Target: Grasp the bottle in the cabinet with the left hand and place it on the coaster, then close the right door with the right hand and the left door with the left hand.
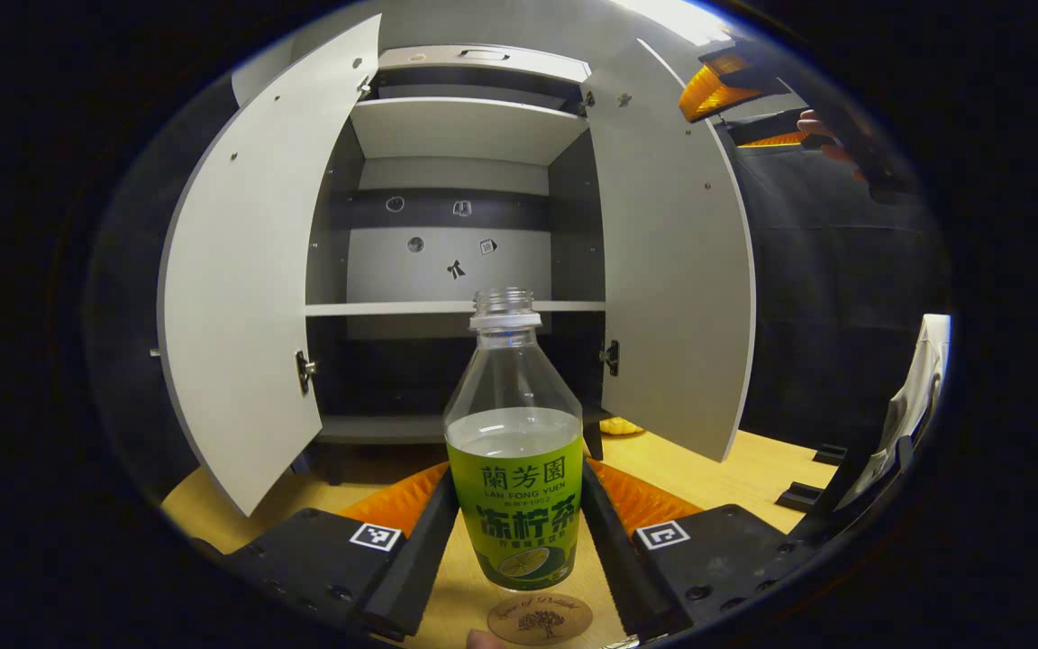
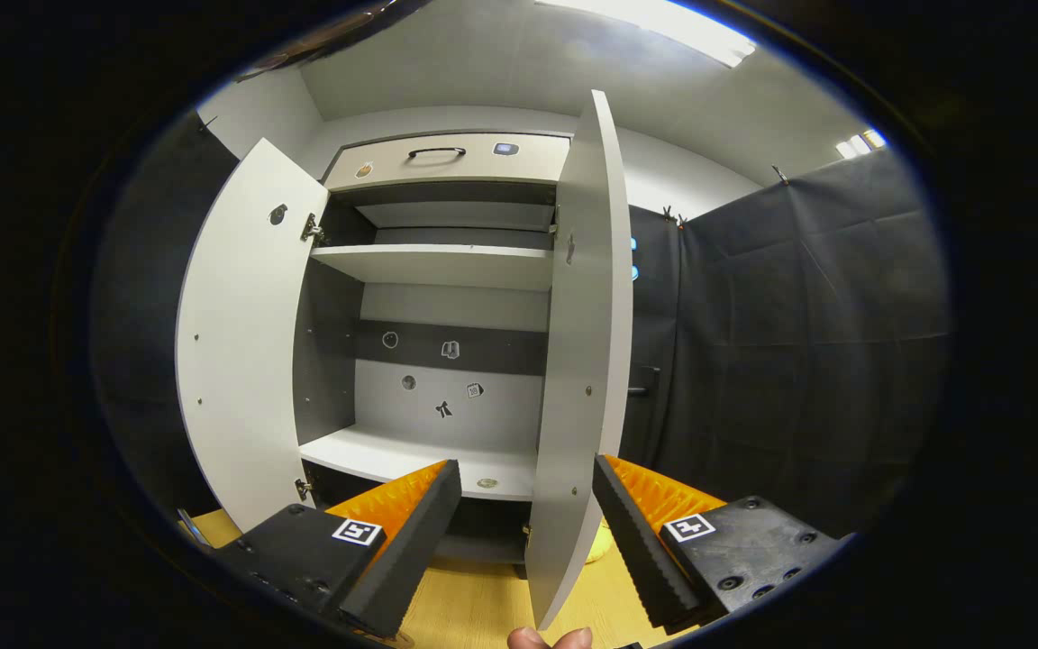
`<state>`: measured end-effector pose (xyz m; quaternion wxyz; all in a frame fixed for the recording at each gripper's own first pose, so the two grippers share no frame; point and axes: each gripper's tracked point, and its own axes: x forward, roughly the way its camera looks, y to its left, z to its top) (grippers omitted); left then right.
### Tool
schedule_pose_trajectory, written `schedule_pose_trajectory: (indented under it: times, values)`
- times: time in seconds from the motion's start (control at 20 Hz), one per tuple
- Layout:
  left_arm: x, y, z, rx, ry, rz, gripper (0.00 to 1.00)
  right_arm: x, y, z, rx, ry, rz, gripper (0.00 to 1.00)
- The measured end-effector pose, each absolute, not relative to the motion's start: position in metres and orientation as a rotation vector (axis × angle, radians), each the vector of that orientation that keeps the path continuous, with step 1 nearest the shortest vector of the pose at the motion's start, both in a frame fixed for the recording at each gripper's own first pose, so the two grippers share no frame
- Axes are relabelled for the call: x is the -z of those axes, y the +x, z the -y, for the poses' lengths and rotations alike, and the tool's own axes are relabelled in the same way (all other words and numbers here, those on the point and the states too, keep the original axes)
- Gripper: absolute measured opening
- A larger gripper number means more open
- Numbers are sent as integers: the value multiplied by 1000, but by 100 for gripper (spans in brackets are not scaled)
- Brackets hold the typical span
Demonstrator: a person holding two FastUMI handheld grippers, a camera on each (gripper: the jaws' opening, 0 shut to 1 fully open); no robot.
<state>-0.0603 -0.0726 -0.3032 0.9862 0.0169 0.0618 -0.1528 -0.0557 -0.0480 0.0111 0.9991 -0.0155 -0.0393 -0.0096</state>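
Note:
A clear bottle (image 1: pixel 515 469) with a green label, uncapped and partly filled, stands upright between the fingers of my left gripper (image 1: pixel 519 478), which is shut on its labelled body. A round wooden coaster (image 1: pixel 540 618) lies on the table just in front of the bottle's base. Behind stands the grey cabinet, its left door (image 1: pixel 240 297) and right door (image 1: pixel 672 270) both swung wide. My right gripper (image 2: pixel 526 467) is open, and the right door's (image 2: pixel 578 361) free edge stands between its fingers, closer to the right one. In the left gripper view that gripper (image 1: pixel 726 86) hangs high beside the right door.
The wooden table (image 1: pixel 735 469) runs under the cabinet. A small yellow object (image 1: pixel 620 426) lies by the cabinet's foot. Black brackets (image 1: pixel 807 494) and a white cloth (image 1: pixel 920 388) sit at the right. A drawer with a handle (image 2: pixel 436 153) tops the cabinet.

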Motion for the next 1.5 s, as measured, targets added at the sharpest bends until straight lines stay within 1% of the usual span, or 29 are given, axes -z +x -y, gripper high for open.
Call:
schedule_pose_trajectory:
  times: [0.3, 0.6, 0.65, 0.7, 0.75, 1.15, 1.25, 1.4, 1.5]
  values:
    - [351, -80, 80, 389, 67, -178, 80, -11, -55, 63, 60, -26, 63, 98]
    - [364, -79, 89, 442, 87, -143, 80, 0, -58, 59, 68, -20, 13, 98]
    - [365, -79, 91, 447, 86, -138, 80, 0, -60, 58, 67, -22, 8, 98]
    - [368, -80, 91, 448, 86, -137, 80, 1, -61, 57, 66, -28, 7, 94]
    - [371, -80, 91, 447, 84, -141, 80, 1, -62, 56, 67, -33, 6, 98]
    - [391, -88, 87, 458, 85, -168, 80, 3, -69, 55, 80, -51, -7, 98]
    - [400, -88, 85, 454, 84, -204, 82, 2, -69, 54, 83, -49, -7, 98]
    - [405, -90, 76, 432, 67, -242, 89, 5, -70, 54, 84, -44, -12, 98]
    - [405, -94, 72, 427, 61, -249, 90, 5, -70, 54, 85, -45, -13, 98]
